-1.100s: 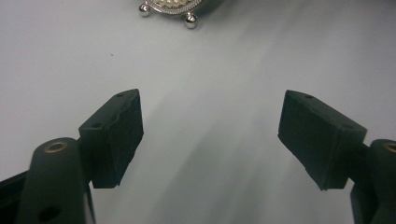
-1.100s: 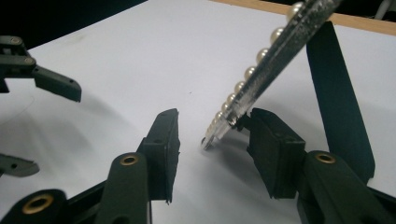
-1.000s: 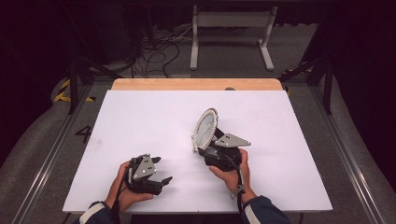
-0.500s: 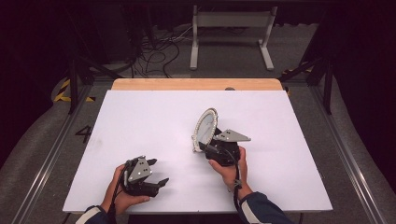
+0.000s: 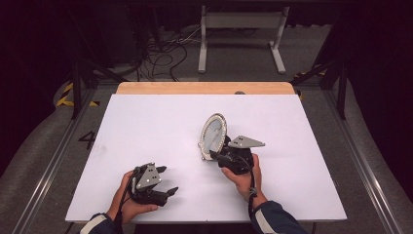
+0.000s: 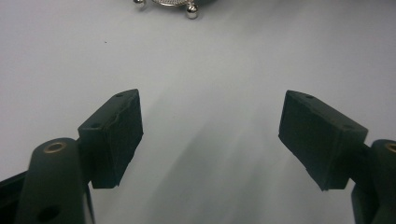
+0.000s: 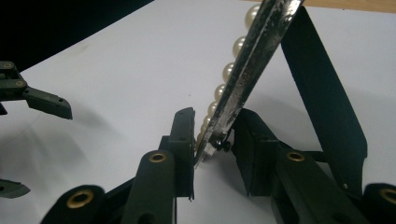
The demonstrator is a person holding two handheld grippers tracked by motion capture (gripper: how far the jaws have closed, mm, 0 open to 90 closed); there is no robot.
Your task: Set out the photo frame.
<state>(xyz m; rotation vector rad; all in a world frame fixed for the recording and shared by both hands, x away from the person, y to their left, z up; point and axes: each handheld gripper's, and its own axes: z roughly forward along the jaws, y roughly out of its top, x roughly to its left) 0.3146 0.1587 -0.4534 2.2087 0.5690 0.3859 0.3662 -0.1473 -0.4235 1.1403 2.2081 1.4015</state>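
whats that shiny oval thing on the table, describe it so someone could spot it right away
Start at the white table and look a little right of its middle, just ahead of the right gripper. There an oval picture frame stands tilted on edge, its lower rim between that gripper's jaws, which have just been closing. Its silver rim lined with pearl-like beads sets it apart from the black grippers.

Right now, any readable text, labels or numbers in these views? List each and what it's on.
"4": dark numeral on the grey floor left of the table, high view.
Oval pearl-rimmed picture frame: no lettering visible; its edge in the right gripper view is bare metal.
Left gripper and right gripper: no brand or label readable.
Yellow-black tape on the floor: stripes, no words.
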